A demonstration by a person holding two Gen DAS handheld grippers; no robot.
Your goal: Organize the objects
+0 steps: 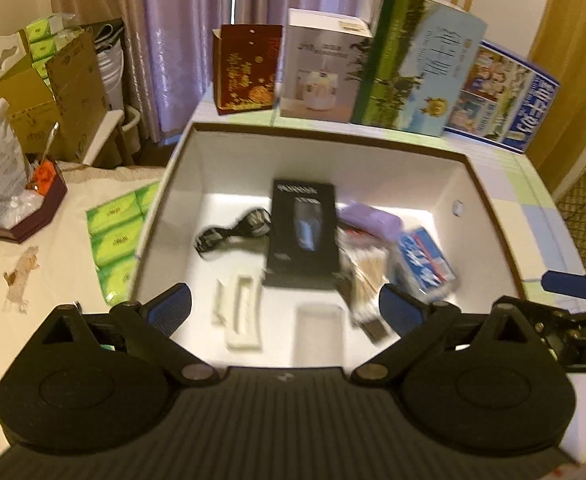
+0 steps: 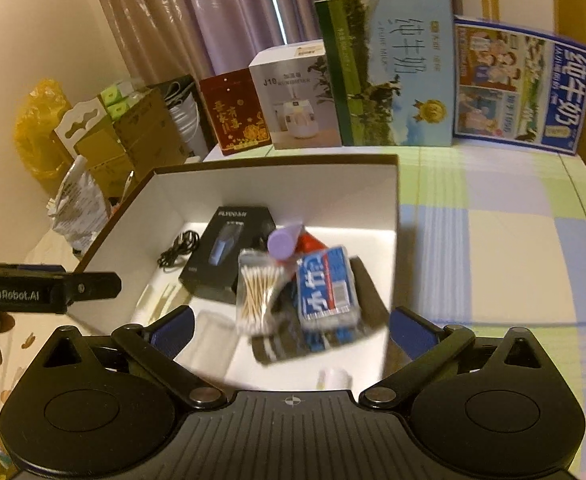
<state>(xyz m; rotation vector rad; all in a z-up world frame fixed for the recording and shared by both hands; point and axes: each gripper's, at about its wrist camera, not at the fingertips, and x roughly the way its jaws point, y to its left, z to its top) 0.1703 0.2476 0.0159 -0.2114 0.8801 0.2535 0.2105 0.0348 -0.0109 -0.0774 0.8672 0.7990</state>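
Note:
A big white-lined box [image 1: 473,184] [image 2: 333,184] with a brown rim stands open on the table. In it lie a black product box [image 1: 303,232] [image 2: 229,256], a black cable [image 1: 233,232] [image 2: 177,252], a purple tube [image 1: 369,218] [image 2: 283,242], a bag of cotton swabs [image 1: 367,280] [image 2: 259,292], a blue tissue pack [image 1: 425,260] [image 2: 327,288] and white foam pieces [image 1: 241,320]. My left gripper [image 1: 285,308] hovers open above the near side, holding nothing. My right gripper [image 2: 293,328] is also wide open and empty above the box's near right corner.
Along the back stand a red gift box [image 1: 247,68], a white humidifier box [image 1: 321,68], a green milk carton [image 1: 413,64] and a blue milk carton [image 1: 505,96]. Green tissue packs [image 1: 117,236] lie left of the box, beyond them a small brown tray [image 1: 29,216].

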